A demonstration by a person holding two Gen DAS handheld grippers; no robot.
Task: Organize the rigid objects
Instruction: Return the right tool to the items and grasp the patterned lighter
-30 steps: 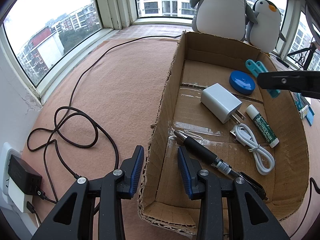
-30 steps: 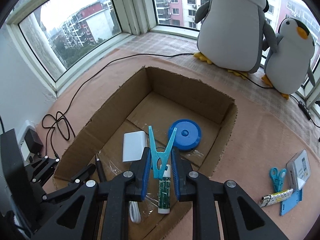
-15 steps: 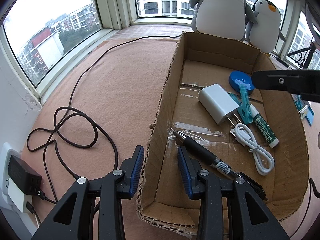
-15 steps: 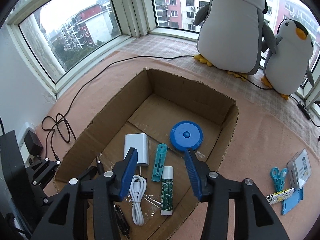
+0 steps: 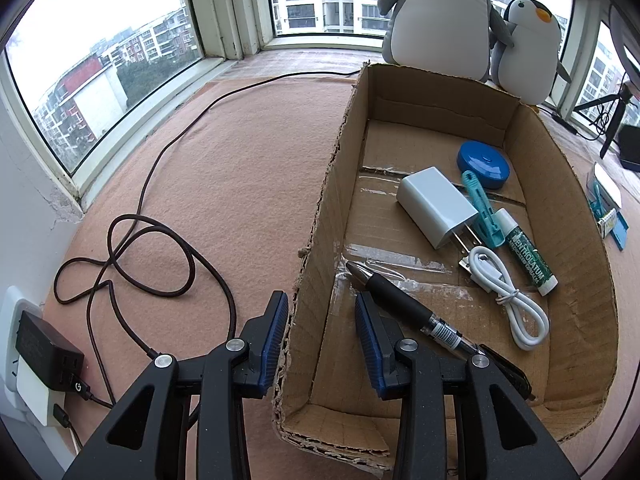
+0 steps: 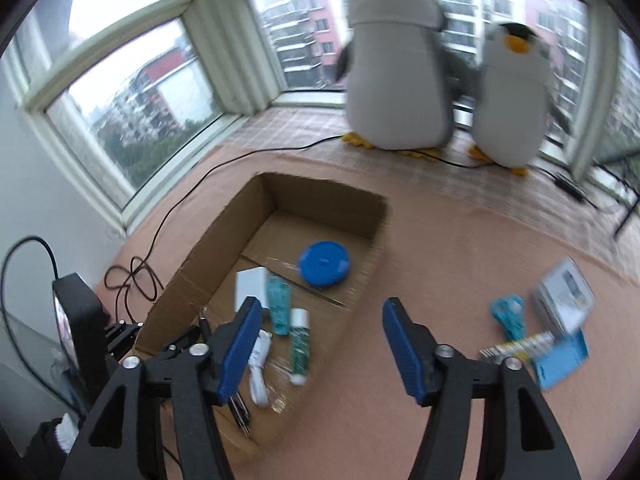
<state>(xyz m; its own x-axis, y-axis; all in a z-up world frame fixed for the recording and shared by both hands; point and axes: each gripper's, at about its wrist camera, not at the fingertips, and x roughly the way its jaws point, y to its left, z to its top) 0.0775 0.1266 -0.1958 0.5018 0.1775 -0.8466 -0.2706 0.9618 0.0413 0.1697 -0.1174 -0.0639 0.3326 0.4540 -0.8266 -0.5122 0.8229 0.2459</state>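
Observation:
An open cardboard box (image 5: pixel 320 200) holds a white charger (image 5: pixel 434 206), a blue round case (image 5: pixel 484 164), a teal clothespin (image 5: pixel 480 208), a lip balm tube (image 5: pixel 528 256), a coiled white cable (image 5: pixel 508 296) and a black pen (image 5: pixel 404 304). My left gripper (image 5: pixel 322 308) straddles the box's near left wall and is shut on it. My right gripper (image 6: pixel 322 304) hovers above the box's right side in a blurred view. Its jaws are opening and nothing is between them. The clothespin (image 6: pixel 279 308) lies loose on the box floor beside the charger.
Right of the box (image 6: pixel 208 248) lie small teal scissors (image 6: pixel 508 314), a white device (image 6: pixel 564 294), a blue card (image 6: pixel 560 360) and a printed strip (image 6: pixel 516 348). Two plush penguins (image 6: pixel 396 80) stand by the window. A black cable (image 5: pixel 160 248) and a power adapter (image 5: pixel 44 348) lie left.
The right gripper let go of the teal clothespin, which dropped into the box beside the charger. It then opened wider, rose and swung right. The left gripper stayed put.

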